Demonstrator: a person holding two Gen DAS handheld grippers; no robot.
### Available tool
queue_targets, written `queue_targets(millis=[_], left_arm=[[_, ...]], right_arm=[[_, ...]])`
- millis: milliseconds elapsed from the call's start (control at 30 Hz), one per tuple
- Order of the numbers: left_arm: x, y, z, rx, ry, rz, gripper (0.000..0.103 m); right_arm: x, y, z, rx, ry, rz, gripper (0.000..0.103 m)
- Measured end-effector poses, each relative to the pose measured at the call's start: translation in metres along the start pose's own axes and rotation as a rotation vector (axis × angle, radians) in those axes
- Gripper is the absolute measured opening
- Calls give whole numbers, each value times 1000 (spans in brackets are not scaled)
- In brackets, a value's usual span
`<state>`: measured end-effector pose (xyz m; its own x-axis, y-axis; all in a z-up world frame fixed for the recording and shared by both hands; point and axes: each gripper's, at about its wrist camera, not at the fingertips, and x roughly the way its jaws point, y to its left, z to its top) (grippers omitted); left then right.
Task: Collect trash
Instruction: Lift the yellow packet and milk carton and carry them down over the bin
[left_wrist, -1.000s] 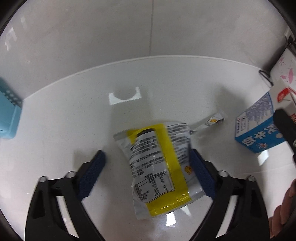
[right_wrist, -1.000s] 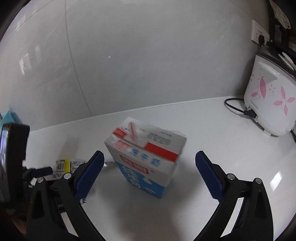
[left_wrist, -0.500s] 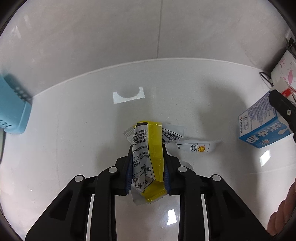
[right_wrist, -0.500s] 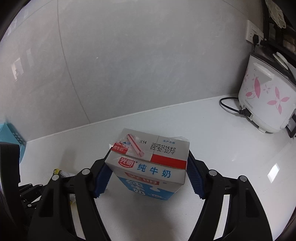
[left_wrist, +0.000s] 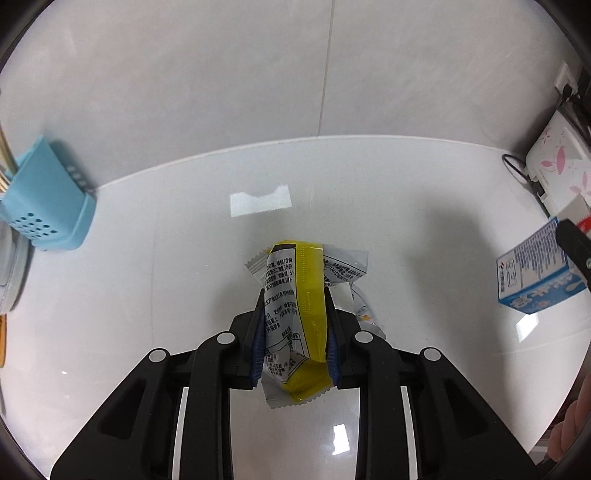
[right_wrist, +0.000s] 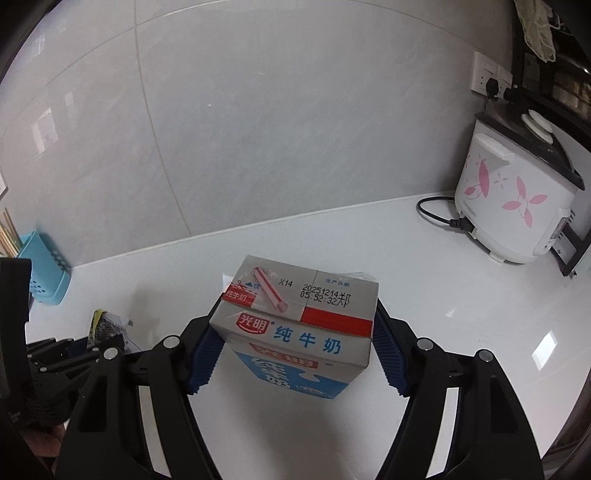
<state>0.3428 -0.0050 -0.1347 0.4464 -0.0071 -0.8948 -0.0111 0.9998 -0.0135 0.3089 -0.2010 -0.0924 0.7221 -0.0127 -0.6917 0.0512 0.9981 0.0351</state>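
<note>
Gripping a yellow and silver snack wrapper, the left gripper has its blue pads pressed on both sides of the crumpled packet, jaws narrow. The wrapper sits above the white countertop; whether its lower end touches the surface cannot be told. A second small sachet shows just behind the wrapper on the right, partly hidden. The right gripper is clamped on a blue and white milk carton, pads against its two side walls, carton upright with a pink straw taped on top.

Only the left wrist view shows the wrapper's printed panel and the carton's side face at the far right. Only the right wrist view shows the carton's top and date print, the flowered rice cooker with its cord and the wall socket. Both views show the blue utensil holder at the wall on the left.
</note>
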Motion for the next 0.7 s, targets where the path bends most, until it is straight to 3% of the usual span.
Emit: queue_targets(millis=[700], left_arm=[[-97,-11,-48,-15,-81,-12,25]], right_arm=[[-86,-6,-25,-70,-30,63,69]])
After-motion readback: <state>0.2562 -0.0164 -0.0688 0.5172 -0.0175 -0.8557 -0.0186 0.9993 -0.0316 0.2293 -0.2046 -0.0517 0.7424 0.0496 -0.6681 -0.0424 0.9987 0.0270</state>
